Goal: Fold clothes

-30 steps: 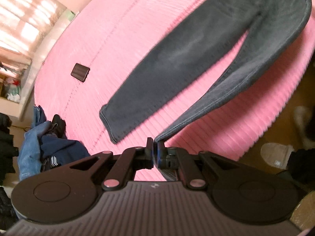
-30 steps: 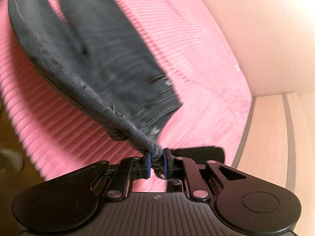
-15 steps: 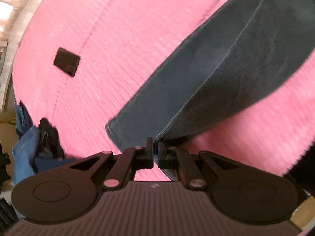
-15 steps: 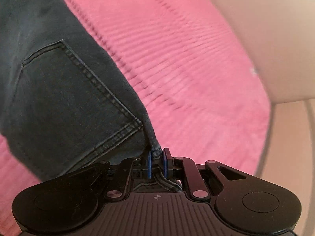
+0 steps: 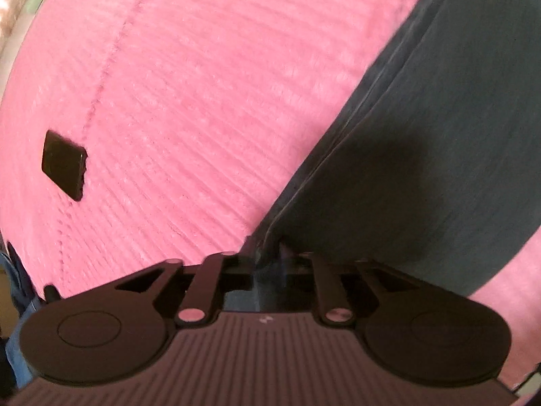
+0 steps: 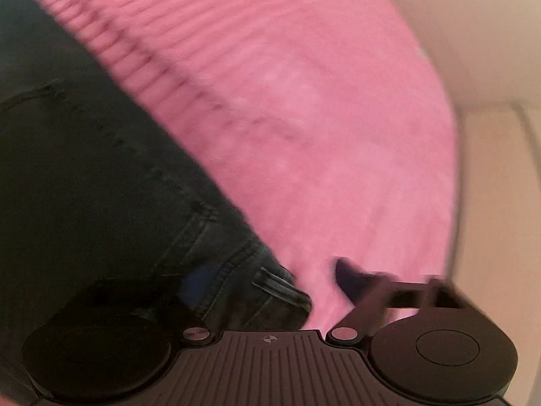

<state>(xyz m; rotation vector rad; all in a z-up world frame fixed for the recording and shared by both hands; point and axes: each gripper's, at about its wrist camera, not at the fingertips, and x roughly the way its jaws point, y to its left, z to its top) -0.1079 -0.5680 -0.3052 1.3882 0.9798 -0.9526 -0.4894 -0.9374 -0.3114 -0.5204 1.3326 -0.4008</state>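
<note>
Dark denim, a pair of jeans (image 5: pixel 422 155), lies on the pink ribbed bedspread (image 5: pixel 203 84), one leg laid over the other so that two edges run stacked together. We note our left gripper (image 5: pixel 268 253) pinched tight on the hem end, cloth bunched between the jaws; from there the trouser's long axis runs away up and to the right across the bed. Our right gripper (image 6: pixel 304 291) sits at the waistband end (image 6: pixel 270 280); its right finger (image 6: pixel 358 284) is swung well out over bare pink, so the jaws stand wide with nothing visibly gripped, though the left finger is hidden under cloth and the view is blurred. We judge the lengthwise fold is down and the next move is a crosswise one, carrying hem toward waist; for that the left hand is the one already holding, and the travel lies along the seam line. A small dark flat object (image 5: pixel 64 165) rests on the spread well to the left of the jeans. No containers are in view. Bluish clothes (image 5: pixel 17 304) show off the bed's left edge.
</note>
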